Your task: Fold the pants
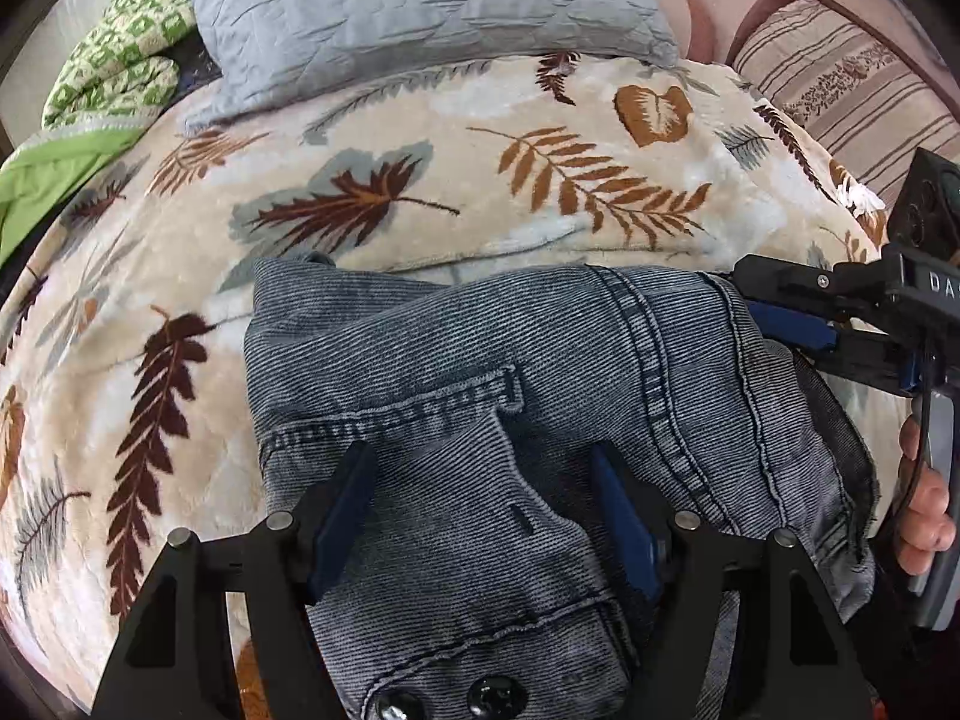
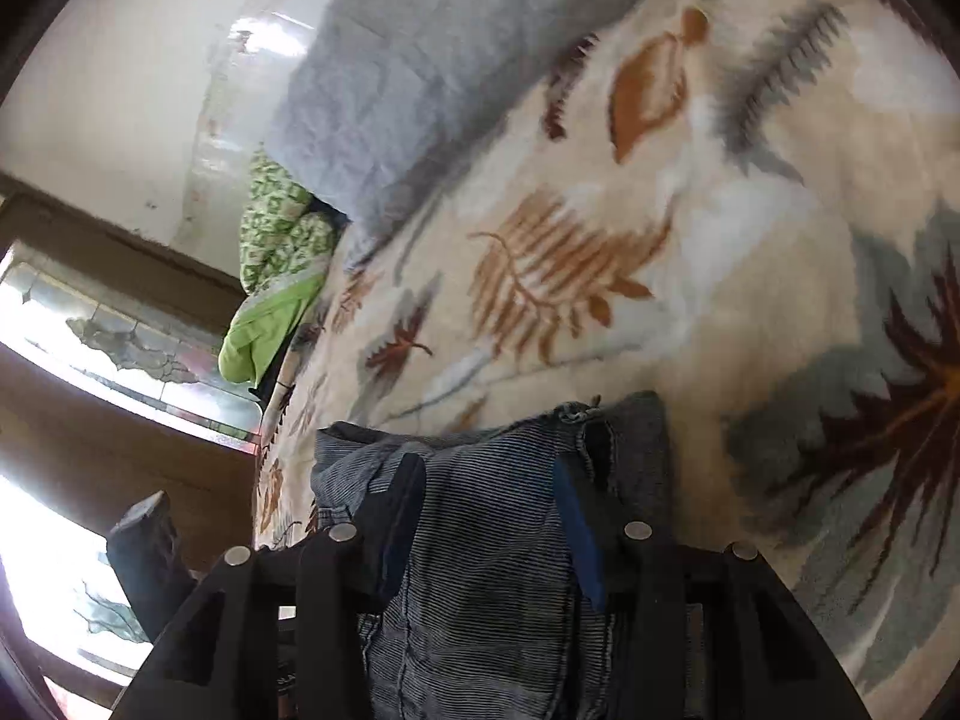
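The blue-grey denim pants (image 1: 540,360) lie folded in a thick stack on a leaf-patterned blanket (image 1: 150,252), waistband buttons at the near edge. My left gripper (image 1: 483,480) hangs just above them, open, both blue pads clear of the cloth. At the stack's right edge my right gripper (image 1: 762,312) comes in from the side, held by a hand (image 1: 924,510). In the right wrist view, bunched pants (image 2: 498,570) fill the gap of my right gripper (image 2: 492,480), which is shut on them.
A grey quilted pillow (image 1: 390,12) lies at the far side of the bed, a green patterned cloth (image 1: 120,60) at the far left, a striped pillow (image 1: 852,84) at the far right. The bed's left edge (image 2: 264,432) drops off beside a bright window.
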The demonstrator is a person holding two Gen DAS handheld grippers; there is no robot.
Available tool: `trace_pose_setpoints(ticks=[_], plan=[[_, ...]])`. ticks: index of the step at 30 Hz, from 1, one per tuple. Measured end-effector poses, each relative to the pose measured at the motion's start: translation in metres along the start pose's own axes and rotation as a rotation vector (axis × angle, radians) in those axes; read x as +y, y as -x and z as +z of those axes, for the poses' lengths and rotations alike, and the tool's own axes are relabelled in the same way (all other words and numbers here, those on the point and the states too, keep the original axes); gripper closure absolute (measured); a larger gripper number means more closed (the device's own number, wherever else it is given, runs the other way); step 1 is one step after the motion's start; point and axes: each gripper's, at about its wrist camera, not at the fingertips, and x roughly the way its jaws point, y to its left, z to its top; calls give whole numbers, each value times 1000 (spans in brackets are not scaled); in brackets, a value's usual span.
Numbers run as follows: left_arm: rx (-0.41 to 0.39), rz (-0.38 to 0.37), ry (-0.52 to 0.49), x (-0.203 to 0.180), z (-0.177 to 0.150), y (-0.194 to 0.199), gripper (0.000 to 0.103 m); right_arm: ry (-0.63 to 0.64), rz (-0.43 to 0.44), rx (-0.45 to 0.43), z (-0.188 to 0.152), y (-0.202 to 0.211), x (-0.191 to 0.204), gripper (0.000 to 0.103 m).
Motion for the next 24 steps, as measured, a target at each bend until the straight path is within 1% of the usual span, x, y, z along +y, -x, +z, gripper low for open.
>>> trace_pose_setpoints(ticks=[1, 2, 4, 6, 9, 11, 14, 16, 18, 20, 22, 24], plan=[[6, 8, -10, 1, 1, -3, 28, -32, 31, 10, 1, -2, -8, 55], [17, 12, -15, 0, 3, -3, 28, -38, 45, 11, 2, -1, -10, 55], [40, 1, -4, 3, 6, -4, 28, -15, 42, 15, 2, 1, -8, 55], [51, -17, 41, 8, 9, 0, 29, -5, 43, 12, 0, 6, -4, 55], [-4, -56, 80, 13, 1, 23, 29, -8, 92, -14, -1, 28, 1, 53], [-46, -62, 66, 12, -10, 43, 29, 40, 129, -41, -4, 50, 11, 53], [-93, -43, 21, 9, -30, 68, 29, 138, 166, -59, -17, 80, 26, 53], [-104, -48, 4, 8, -41, 78, 29, 192, 203, -38, -30, 96, 36, 53], [-86, -77, -21, 5, -54, 79, 29, 259, 240, -20, -46, 113, 47, 53], [-64, -74, -57, -2, -64, 74, 29, 322, 258, -10, -62, 125, 56, 53], [-63, -65, -79, -6, -72, 69, 29, 330, 288, 18, -76, 126, 58, 52], [-61, -70, -71, -5, -76, 65, 29, 280, 297, 64, -87, 115, 53, 52]])
